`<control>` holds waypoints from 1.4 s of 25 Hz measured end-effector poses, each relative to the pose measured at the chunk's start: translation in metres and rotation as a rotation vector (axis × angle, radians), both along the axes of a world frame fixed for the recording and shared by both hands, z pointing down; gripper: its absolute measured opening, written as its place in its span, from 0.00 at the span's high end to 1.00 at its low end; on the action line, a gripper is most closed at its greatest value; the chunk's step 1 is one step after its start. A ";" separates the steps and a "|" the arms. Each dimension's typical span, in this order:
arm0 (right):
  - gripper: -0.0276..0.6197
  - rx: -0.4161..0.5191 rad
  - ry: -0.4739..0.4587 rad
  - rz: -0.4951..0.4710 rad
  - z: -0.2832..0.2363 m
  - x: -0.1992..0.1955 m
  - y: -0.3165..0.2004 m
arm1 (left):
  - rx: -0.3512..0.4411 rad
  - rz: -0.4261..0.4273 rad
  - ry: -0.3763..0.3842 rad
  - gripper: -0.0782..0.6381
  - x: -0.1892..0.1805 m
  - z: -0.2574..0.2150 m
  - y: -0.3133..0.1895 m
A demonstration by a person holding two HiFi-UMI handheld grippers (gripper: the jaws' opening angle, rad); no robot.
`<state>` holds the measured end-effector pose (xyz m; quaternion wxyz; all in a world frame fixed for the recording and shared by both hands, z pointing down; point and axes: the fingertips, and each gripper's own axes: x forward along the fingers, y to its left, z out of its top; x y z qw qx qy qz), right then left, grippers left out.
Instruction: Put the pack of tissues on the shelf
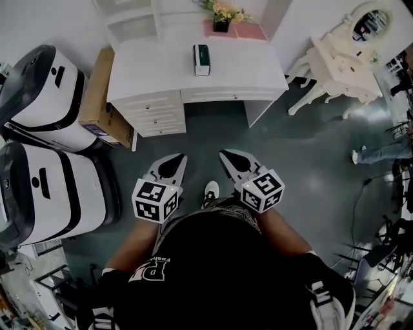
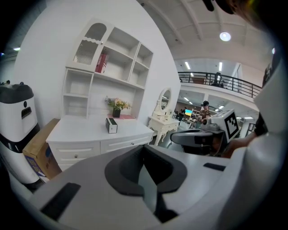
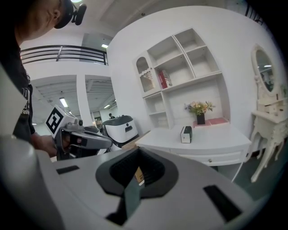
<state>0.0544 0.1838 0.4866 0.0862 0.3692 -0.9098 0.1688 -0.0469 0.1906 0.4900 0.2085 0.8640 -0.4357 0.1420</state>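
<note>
The pack of tissues [image 1: 201,59], a small white box with a dark green face, stands on the white desk [image 1: 251,71] ahead of me. It also shows in the left gripper view as the pack [image 2: 111,125] and in the right gripper view as the pack [image 3: 186,134]. The white shelf unit [image 2: 108,72] [image 3: 180,67] rises over the back of the desk. My left gripper [image 1: 173,166] [image 2: 145,155] and right gripper [image 1: 235,161] [image 3: 137,155] are held side by side over the floor, well short of the desk. Both are shut and hold nothing.
Two white and black machines [image 1: 45,90] [image 1: 48,193] stand at the left, with a cardboard box [image 1: 102,97] leaning against the desk. A vase of flowers [image 1: 222,14] sits at the desk's back. A white vanity table with a mirror [image 1: 342,61] stands at the right.
</note>
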 end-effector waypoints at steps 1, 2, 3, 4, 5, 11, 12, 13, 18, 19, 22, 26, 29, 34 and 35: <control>0.94 0.000 -0.002 -0.003 0.000 0.002 -0.008 | 0.002 -0.003 -0.001 0.87 0.002 -0.001 -0.008; 0.94 0.000 -0.004 -0.007 -0.001 0.004 -0.016 | 0.004 -0.007 -0.001 0.87 0.005 -0.003 -0.015; 0.94 0.000 -0.006 -0.011 -0.002 0.007 -0.023 | 0.007 -0.012 -0.002 0.87 0.007 -0.004 -0.023; 0.94 0.000 -0.008 -0.015 -0.003 0.009 -0.031 | 0.009 -0.017 -0.002 0.87 0.009 -0.006 -0.030; 0.94 0.001 -0.010 -0.020 -0.004 0.011 -0.038 | 0.010 -0.022 -0.004 0.87 0.011 -0.007 -0.036; 0.94 0.009 -0.012 -0.050 -0.005 0.023 -0.071 | 0.008 -0.053 -0.013 0.87 0.023 -0.006 -0.068; 0.94 0.008 -0.013 -0.052 -0.004 0.026 -0.075 | 0.008 -0.056 -0.014 0.87 0.025 -0.005 -0.072; 0.94 0.009 -0.013 -0.054 -0.003 0.029 -0.080 | 0.010 -0.057 -0.016 0.87 0.028 -0.005 -0.077; 0.94 0.018 -0.016 -0.067 -0.006 0.045 -0.100 | 0.018 -0.065 -0.021 0.87 0.044 -0.007 -0.097; 0.94 0.019 -0.018 -0.069 -0.006 0.047 -0.103 | 0.023 -0.063 -0.027 0.87 0.048 -0.008 -0.100; 0.94 0.021 -0.028 -0.081 -0.006 0.050 -0.109 | 0.029 -0.049 -0.047 0.87 0.059 -0.007 -0.106; 0.94 0.012 -0.038 -0.088 -0.003 0.055 -0.113 | 0.017 -0.039 -0.051 0.87 0.070 -0.003 -0.113; 0.94 -0.004 -0.045 -0.080 0.003 0.059 -0.116 | 0.019 -0.029 -0.069 0.87 0.075 -0.002 -0.117; 0.94 -0.024 -0.051 -0.075 0.011 0.059 -0.118 | 0.004 -0.037 -0.072 0.87 0.072 0.004 -0.121; 0.94 -0.026 -0.050 -0.076 0.012 0.059 -0.119 | -0.001 -0.038 -0.071 0.87 0.071 0.006 -0.122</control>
